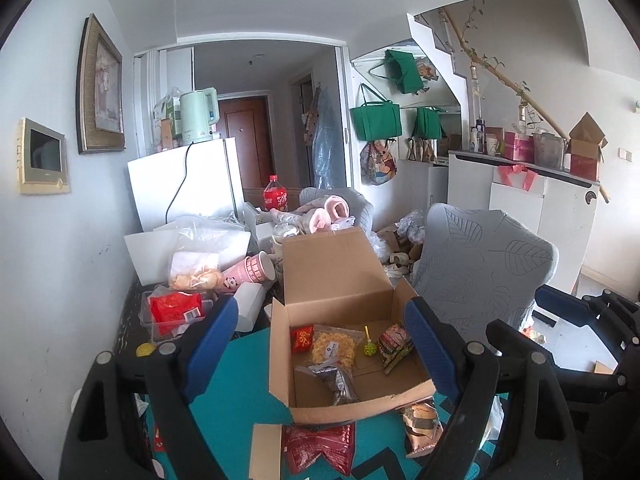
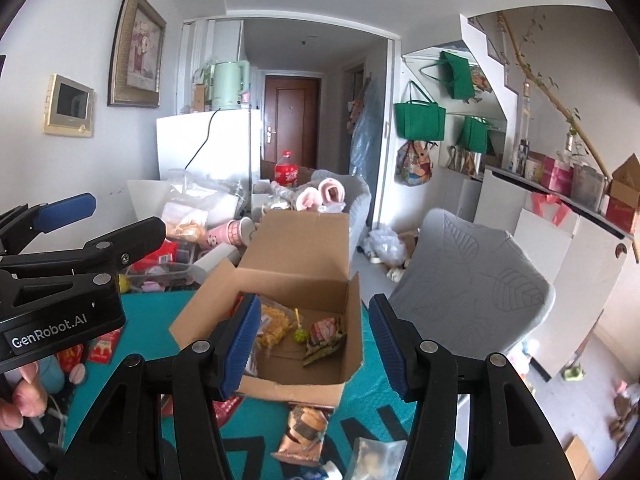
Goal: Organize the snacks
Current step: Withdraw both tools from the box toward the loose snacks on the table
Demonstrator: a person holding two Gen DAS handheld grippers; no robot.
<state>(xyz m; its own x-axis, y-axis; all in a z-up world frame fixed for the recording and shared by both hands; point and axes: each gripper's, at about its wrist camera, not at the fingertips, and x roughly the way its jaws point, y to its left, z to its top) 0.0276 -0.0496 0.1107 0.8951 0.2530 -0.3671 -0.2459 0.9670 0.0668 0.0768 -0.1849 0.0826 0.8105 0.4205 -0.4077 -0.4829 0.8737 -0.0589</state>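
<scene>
An open cardboard box (image 1: 340, 276) (image 2: 304, 240) stands on a teal cloth. Inside lie a small red packet (image 1: 302, 339), a bag of yellow snacks (image 1: 334, 348) (image 2: 273, 324), a green lollipop (image 1: 369, 346) (image 2: 300, 334), a silver packet (image 1: 334, 382) and a pink-green packet (image 1: 394, 344) (image 2: 325, 338). My left gripper (image 1: 324, 324) is open and empty, held above the box. My right gripper (image 2: 314, 328) is open and empty over the box's near side. Outside the box's near wall lie a red bag (image 1: 320, 448) and a tan biscuit packet (image 1: 422, 424) (image 2: 302, 434).
Left of the box are a clear tub with red packets (image 1: 176, 312), pink paper cups (image 1: 250, 270) and plastic bags. A grey leaf-patterned chair (image 1: 480, 264) (image 2: 472, 272) stands right of the table. A cola bottle (image 1: 276, 194) and white fridge (image 1: 188, 184) are behind.
</scene>
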